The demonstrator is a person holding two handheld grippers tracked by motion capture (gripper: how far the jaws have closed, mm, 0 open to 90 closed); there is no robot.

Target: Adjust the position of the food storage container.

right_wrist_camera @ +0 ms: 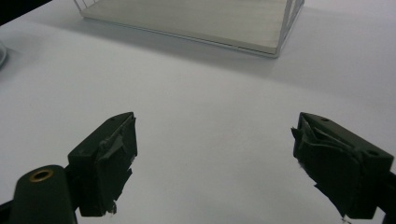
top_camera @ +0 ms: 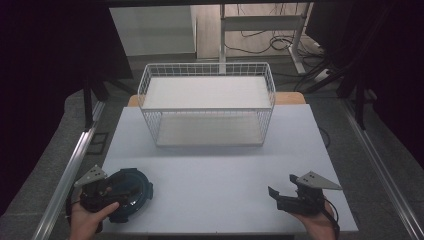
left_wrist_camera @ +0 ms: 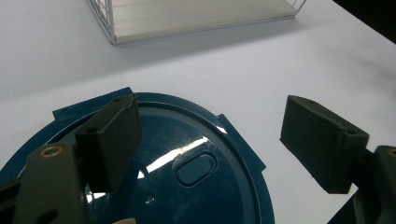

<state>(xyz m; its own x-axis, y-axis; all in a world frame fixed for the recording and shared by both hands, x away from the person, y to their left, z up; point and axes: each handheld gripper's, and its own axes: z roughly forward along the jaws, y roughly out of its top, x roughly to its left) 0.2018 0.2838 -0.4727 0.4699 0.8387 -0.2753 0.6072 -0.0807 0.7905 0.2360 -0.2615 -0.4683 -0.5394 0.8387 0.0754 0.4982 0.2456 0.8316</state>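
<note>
Dark curtains and a grey floor with trailing cables surround a pale bench [top_camera: 215,175] that carries very little. Its near left corner holds the thing in hand: a round dark blue lid [top_camera: 131,196], lying flat with a small oval recess at its middle and glossy enough to catch the overhead light. The left gripper [left_wrist_camera: 210,140] hangs just above it with its jaws spread wide and nothing between them; one pad sits over the lid's inner face, the other out past the rim over bare bench. That straddle looks like a set-up for pinching the lid's edge, though the pads do not press on anything yet.

Across the bench, well apart from the lid, the right gripper [right_wrist_camera: 215,163] rests low near the right front corner. Its jaws also stand apart and empty, the pads wrapped in frayed dark tape, and they point toward the middle of the bench as if waiting.

Farther back stands a white wire basket [top_camera: 207,70] with a pale board floor, open at the top and sitting centred near the far edge. Bare bench lies between the lid and the basket, so nothing blocks a straight carry; the basket's tall wire wall is the one thing that a lifted lid would need to clear.
</note>
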